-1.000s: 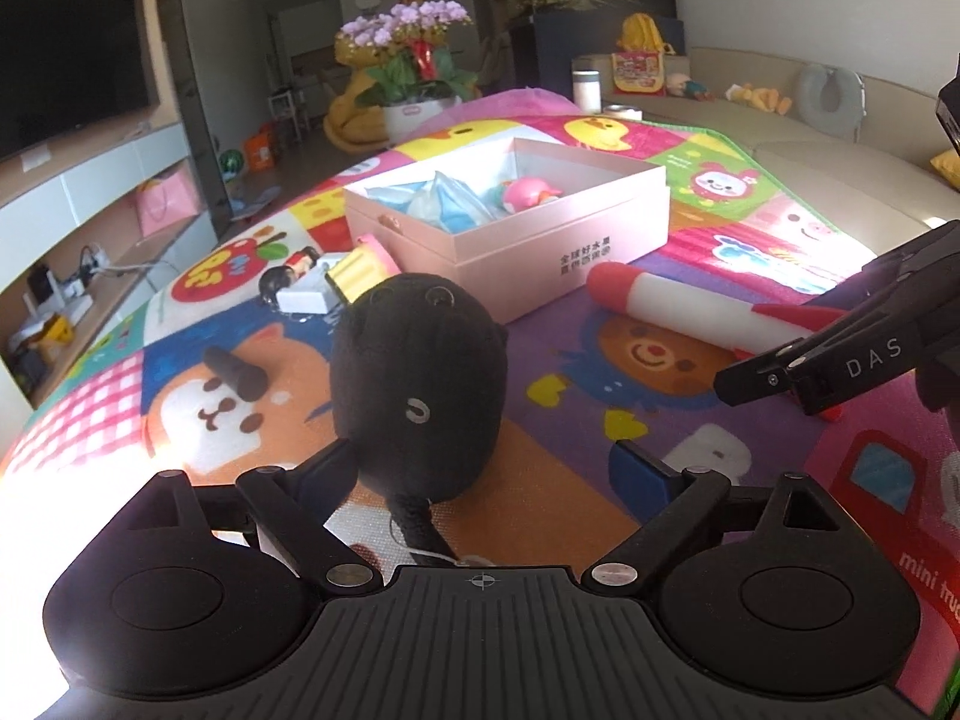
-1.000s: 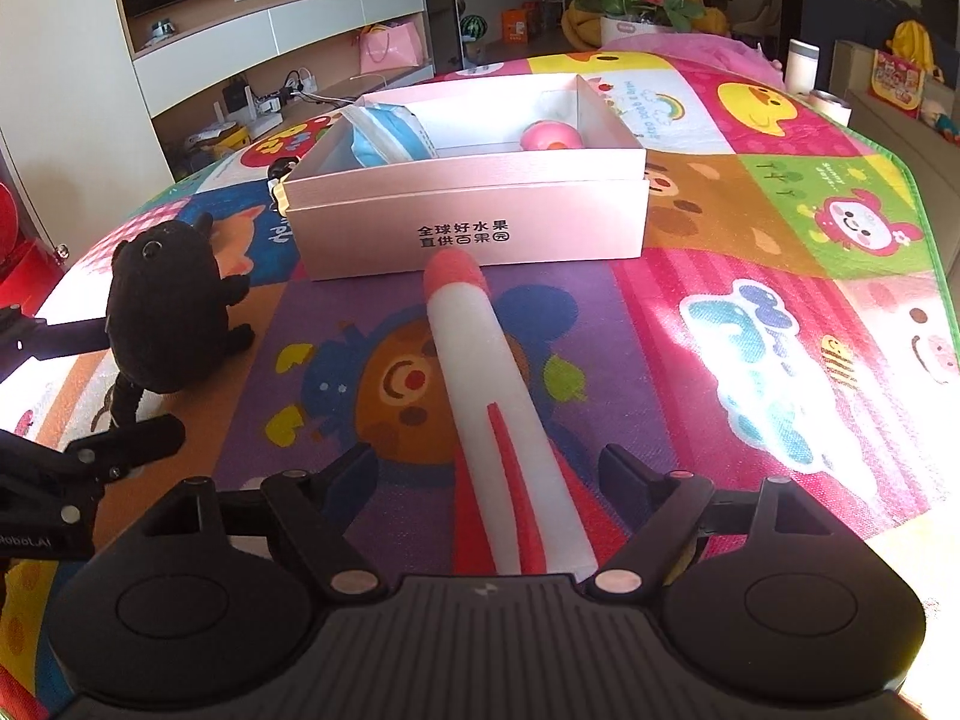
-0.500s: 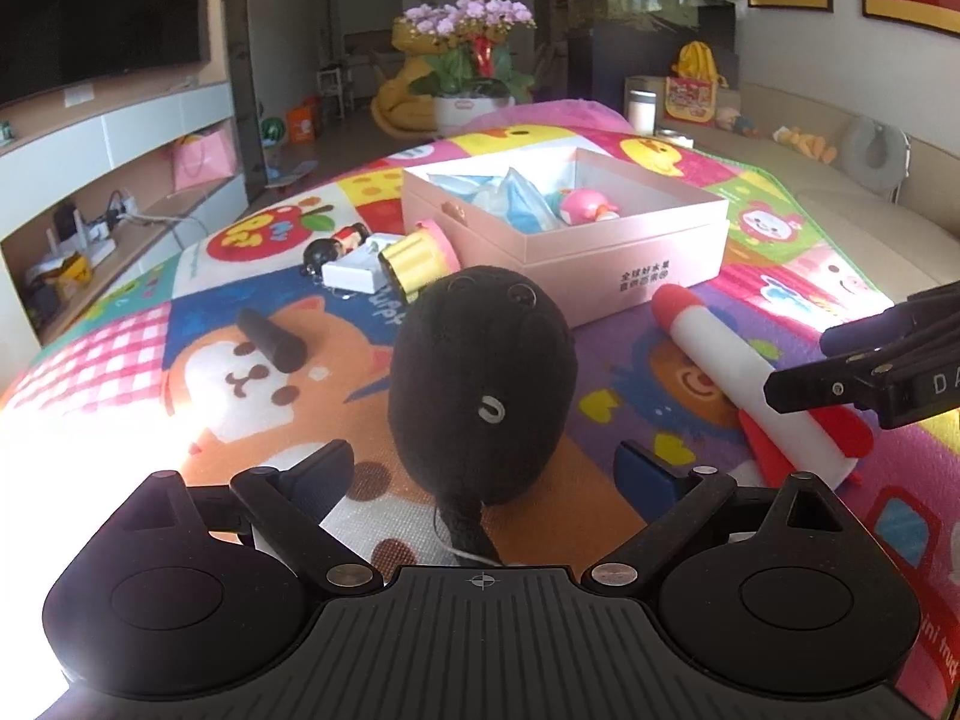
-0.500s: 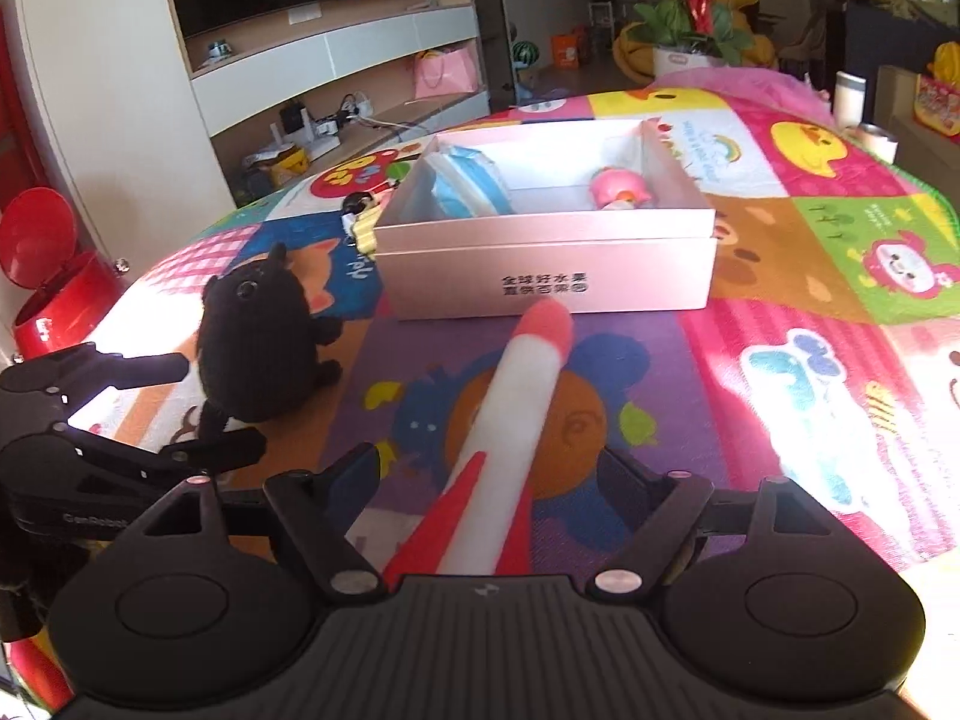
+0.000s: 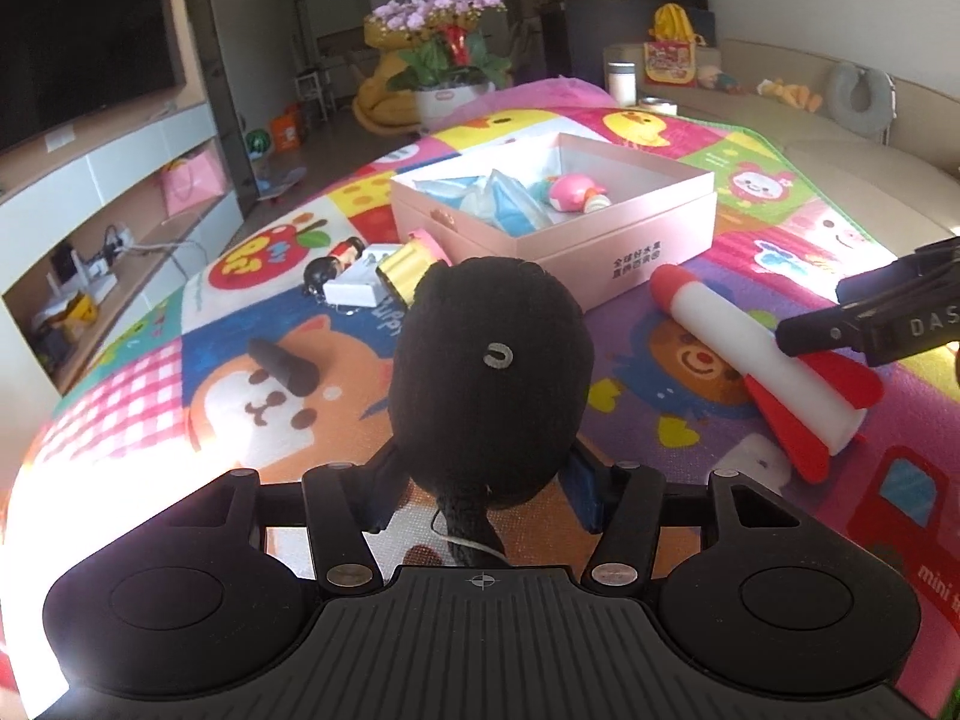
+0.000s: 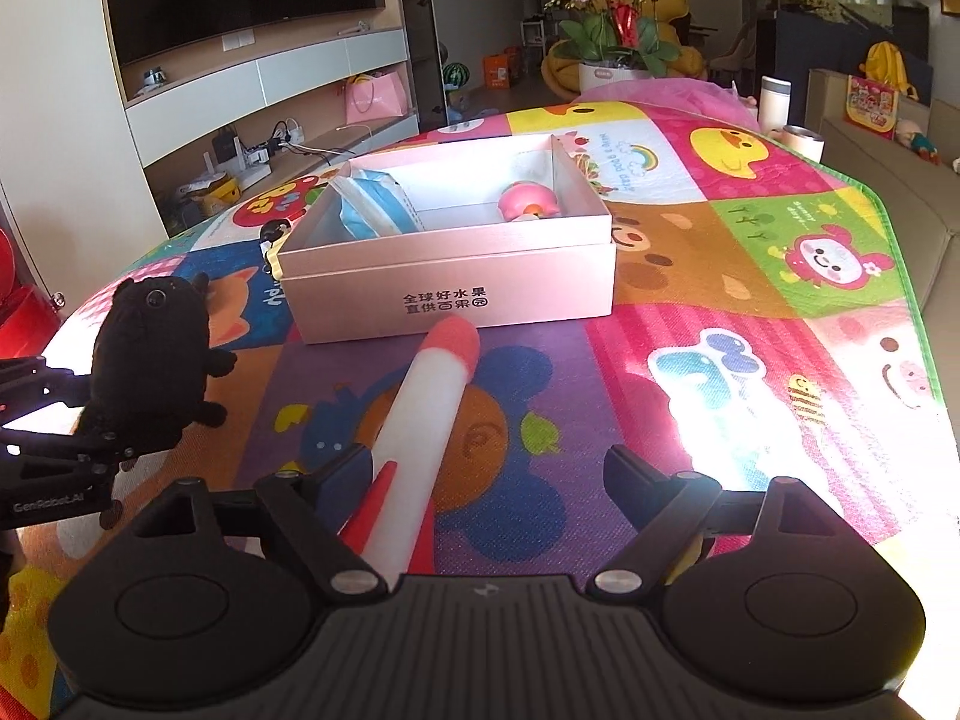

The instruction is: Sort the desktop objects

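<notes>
Two views show the same colourful cartoon-print play mat (image 5: 690, 420).

From the left wrist, the left gripper (image 5: 480, 474) has its jaws closing around the lower body of a black plush animal toy (image 5: 489, 372), which stands upright on the near part of the mat; both blue pads press into the fur. Beyond the plush, toward the far middle of the mat, sits an open pink cardboard box (image 5: 600, 252) holding a crumpled blue and white bag (image 5: 498, 204) and a small pink figurine (image 5: 570, 195). Just beside the box's near-left corner lie a yellow and pink roll (image 5: 414, 267), a small white box (image 5: 360, 288) and a little black-headed doll (image 5: 330, 264). A dark cone-shaped piece (image 5: 282, 363) lies alone nearer the left edge. At the right lies a white foam rocket with red nose and fins (image 5: 756, 360), with the black finger of the right gripper (image 5: 870, 324) above its finned end.

From the right wrist, the right gripper (image 6: 480, 480) has its jaws opening, spread wide to either side of the foam rocket's (image 6: 420, 414) tail; its left finger is close against the tail and its right finger stands clearly off it, so nothing is gripped. The rocket's red nose points at the front wall of the pink box (image 6: 444, 282) and stops just short of it. The black plush (image 6: 150, 354) stands near the mat's (image 6: 720, 312) left edge, clamped low in the left gripper (image 6: 90, 420).
</notes>
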### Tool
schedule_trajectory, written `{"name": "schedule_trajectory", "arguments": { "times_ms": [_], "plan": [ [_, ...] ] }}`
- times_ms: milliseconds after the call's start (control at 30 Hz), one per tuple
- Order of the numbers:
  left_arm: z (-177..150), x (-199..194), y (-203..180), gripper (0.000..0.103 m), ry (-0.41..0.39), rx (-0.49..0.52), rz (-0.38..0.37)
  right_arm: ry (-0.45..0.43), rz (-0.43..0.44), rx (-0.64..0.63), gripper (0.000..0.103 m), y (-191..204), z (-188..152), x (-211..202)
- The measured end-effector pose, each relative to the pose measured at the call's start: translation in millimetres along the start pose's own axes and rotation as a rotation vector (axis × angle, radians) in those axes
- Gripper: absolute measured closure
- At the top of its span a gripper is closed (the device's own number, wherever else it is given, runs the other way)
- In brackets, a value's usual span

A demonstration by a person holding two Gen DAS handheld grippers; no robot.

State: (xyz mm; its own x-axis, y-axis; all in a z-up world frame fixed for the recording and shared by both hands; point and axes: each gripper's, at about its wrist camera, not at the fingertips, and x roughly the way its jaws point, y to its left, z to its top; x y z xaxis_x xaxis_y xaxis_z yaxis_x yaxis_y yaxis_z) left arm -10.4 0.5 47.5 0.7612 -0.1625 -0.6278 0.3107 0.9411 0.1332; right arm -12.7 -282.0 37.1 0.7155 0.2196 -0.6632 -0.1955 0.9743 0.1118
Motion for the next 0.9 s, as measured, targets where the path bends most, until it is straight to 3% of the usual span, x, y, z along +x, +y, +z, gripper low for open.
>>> {"name": "schedule_trajectory", "arguments": {
  "times_ms": [200, 300, 467, 600, 833, 900],
  "plan": [
    [-1, -19, -11, 0.043, 0.014, 0.015, -0.088, -0.007, 0.017, 0.001, 0.017, 3, 2, 2],
    [-5, -14, -22, 0.042, 0.021, 0.056, -0.067, -0.007, 0.018, 0.0, 0.016, 5, 2, 2],
    [-12, -10, -16, 0.041, 0.041, 0.028, -0.05, -0.023, 0.014, -0.011, 0.013, 6, 3, -2],
    [-15, -13, -4, 0.031, 0.037, -0.004, -0.004, -0.03, 0.0, -0.013, 0.008, 6, 4, -1],
    [-8, -20, 23, 0.017, -0.012, -0.057, 0.122, -0.019, -0.011, -0.013, 0.007, 8, 3, 3],
    [-6, -22, 29, 0.016, -0.021, -0.077, 0.109, -0.022, -0.017, -0.019, 0.007, 9, 2, 3]
  ]
}}
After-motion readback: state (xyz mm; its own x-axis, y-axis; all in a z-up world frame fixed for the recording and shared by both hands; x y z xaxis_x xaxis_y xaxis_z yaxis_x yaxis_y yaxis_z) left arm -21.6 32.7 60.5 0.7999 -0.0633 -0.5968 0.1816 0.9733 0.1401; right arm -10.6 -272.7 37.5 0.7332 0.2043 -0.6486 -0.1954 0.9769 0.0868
